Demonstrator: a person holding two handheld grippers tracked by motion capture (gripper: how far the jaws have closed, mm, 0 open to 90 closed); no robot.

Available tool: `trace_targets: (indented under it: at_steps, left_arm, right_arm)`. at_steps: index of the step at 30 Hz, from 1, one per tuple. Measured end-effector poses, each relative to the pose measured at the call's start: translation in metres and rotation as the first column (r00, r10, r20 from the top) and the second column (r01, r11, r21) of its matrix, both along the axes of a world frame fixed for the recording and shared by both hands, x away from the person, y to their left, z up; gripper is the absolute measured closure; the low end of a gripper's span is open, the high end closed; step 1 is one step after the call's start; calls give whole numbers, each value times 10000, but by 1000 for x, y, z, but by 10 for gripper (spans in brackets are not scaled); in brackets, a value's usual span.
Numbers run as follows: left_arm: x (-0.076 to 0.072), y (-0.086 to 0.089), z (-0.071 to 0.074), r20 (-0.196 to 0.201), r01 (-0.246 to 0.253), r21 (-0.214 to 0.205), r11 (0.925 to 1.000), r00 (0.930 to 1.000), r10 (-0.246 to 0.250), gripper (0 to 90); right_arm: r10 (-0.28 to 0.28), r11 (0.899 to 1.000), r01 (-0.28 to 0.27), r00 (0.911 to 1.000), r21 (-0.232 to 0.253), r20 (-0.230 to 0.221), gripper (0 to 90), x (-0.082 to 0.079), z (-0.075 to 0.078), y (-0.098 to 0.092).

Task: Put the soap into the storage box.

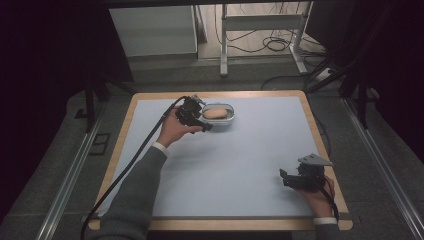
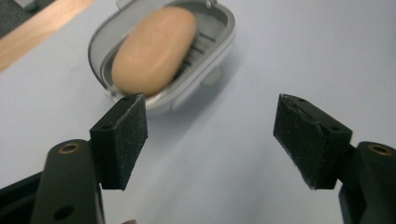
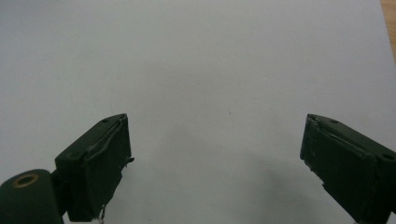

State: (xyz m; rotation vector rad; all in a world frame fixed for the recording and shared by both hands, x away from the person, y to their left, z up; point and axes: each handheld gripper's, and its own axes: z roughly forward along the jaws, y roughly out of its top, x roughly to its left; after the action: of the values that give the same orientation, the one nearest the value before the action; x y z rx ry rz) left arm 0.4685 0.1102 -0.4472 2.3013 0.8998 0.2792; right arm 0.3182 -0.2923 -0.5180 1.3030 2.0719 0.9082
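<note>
The soap (image 2: 154,50) lies in its grey dish (image 2: 219,44) at the counter's (image 1: 250,150) far side, just beyond the left gripper's (image 2: 210,140) wide jaws; the right gripper (image 3: 215,163), near edge, stands wide over bare surface; the dish's far rim is cut off.

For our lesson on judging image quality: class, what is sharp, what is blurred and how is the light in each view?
High view: dim, dark surroundings, the table evenly lit. Left gripper view: fingers sharp, soap and soap dish softly blurred. Right gripper view: fingers fairly sharp, faint shadow on the bare mat.
</note>
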Motion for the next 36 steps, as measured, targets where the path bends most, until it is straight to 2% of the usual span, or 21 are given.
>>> trace_targets:
  at_steps: [3, 8, 9, 13, 14, 15, 20, 24, 28, 33, 34, 36]
  left_arm:
    - [-13, 7, -3, 12, -19, 81, 10000, 10000, 19, 261]
    - [-35, 18, -6, 127, -91, -108, 9999, 9999, 92, 262]
    - [-35, 18, -6, 127, -91, -108, 9999, 9999, 92, 260]
    - [-58, 30, -9, 291, -215, -335, 9992, 9993, 225, 251]
    - [-58, 30, -9, 291, -215, -335, 9992, 9993, 225, 251]
    - [-67, 36, -12, 301, -251, -452, 9987, 9992, 265, 250]
    - [-88, 57, -28, 145, -545, -795, 9953, 9983, 558, 240]
    - [-106, 77, -46, 103, -1057, -916, 9902, 9942, 1071, 241]
    - [-121, 91, -59, -149, -1346, -1076, 9850, 9909, 1338, 242]
    - [-129, 102, -71, -348, -1623, -1200, 9794, 9866, 1592, 243]
    - [-129, 105, -71, -316, -1705, -1045, 9798, 9853, 1680, 242]
    - [-130, 107, -70, -275, -1789, -1356, 9745, 9839, 1768, 244]
  right_arm:
    - [-9, 10000, 9, 10000, -9, 0, 85, 0, 0, 0]
    - [-63, 10000, 63, 10000, -23, 17, 85, 0, 0, -2]
    - [-63, 10000, 63, 10000, -23, 17, 85, 0, 0, -2]
    - [-56, 10000, 56, 10000, -65, 27, 85, 0, 1, -1]
    - [-54, 10000, 54, 10000, -67, 27, 85, 0, 1, -1]
    - [-52, 10000, 52, 10000, -66, 23, 86, 0, 1, -1]
    - [-46, 10000, 46, 10000, -62, -4, 86, 0, 1, -2]
    - [-77, 10000, 77, 10000, -36, 62, 85, 0, 2, -3]
    - [-99, 9999, 100, 9999, -17, 95, 85, 0, 3, -3]
    - [-81, 10000, 80, 9997, 48, 228, 85, 0, 3, -2]
    - [-53, 10000, 52, 9997, 55, 237, 86, 0, 4, -1]
    - [36, 9998, -40, 9997, 171, 234, 85, 0, 4, 0]
